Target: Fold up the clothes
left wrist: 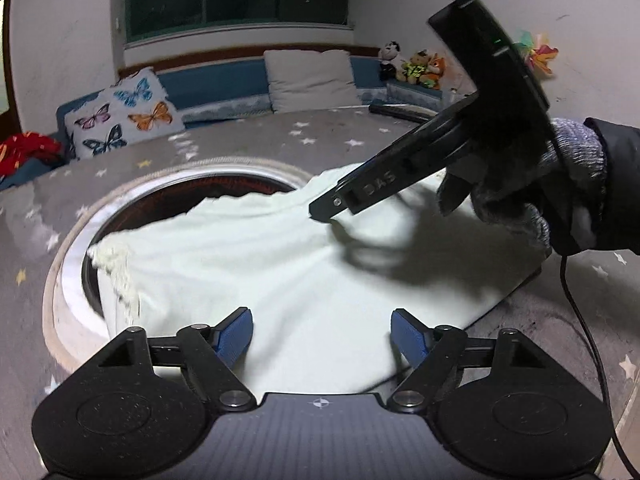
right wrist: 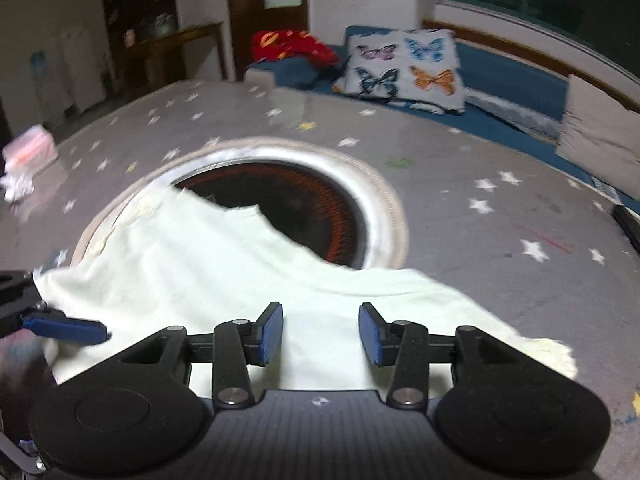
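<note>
Bedroom-like room with window, cushions along far wall. Grey starred cover (left wrist: 320, 136) over wide surface, round opening (right wrist: 288, 200) at centre. Pale garment (left wrist: 280, 264) spread across near rim of opening, one layer doubled over, creased, fringed edge loose. Judged: first fold laid, further folds and smoothing outstanding. Left gripper (left wrist: 322, 336) released, pads clear above cloth. Right gripper (right wrist: 321, 334) likewise parted, nothing grasped.

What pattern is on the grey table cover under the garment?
Small white stars, a few yellow, on the grey table cover; clearest in the right wrist view.
</note>
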{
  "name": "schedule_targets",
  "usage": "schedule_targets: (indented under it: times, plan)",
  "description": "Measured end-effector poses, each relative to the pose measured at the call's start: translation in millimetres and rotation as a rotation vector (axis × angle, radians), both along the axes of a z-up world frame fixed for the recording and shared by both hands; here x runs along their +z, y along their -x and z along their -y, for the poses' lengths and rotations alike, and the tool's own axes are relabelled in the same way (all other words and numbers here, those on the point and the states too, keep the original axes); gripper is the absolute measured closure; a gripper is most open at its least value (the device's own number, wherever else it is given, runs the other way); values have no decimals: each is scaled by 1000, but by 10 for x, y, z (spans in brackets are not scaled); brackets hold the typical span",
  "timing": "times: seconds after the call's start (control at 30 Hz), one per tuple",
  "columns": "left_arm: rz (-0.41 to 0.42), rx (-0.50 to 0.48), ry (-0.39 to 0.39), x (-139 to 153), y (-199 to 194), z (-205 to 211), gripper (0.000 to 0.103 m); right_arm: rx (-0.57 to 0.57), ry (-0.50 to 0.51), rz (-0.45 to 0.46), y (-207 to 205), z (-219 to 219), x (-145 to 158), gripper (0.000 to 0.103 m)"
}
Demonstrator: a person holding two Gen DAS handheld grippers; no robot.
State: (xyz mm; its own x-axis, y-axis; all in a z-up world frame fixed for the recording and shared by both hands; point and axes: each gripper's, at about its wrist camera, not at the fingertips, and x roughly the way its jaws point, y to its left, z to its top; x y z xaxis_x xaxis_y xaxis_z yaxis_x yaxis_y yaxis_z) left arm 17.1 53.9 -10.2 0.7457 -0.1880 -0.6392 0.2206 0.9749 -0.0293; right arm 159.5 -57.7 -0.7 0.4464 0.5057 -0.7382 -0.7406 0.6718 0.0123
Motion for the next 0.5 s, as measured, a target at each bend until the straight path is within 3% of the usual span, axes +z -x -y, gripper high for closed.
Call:
schedule_targets:
  times: [0.23,0.5]
  plan:
    - [-14,28,12,-43,118,-109,16,-13,40,68,-86,-341,-127,53]
    - [49,75,20,102,264,-276,6,-11,4,47,-130,-485,-2,54]
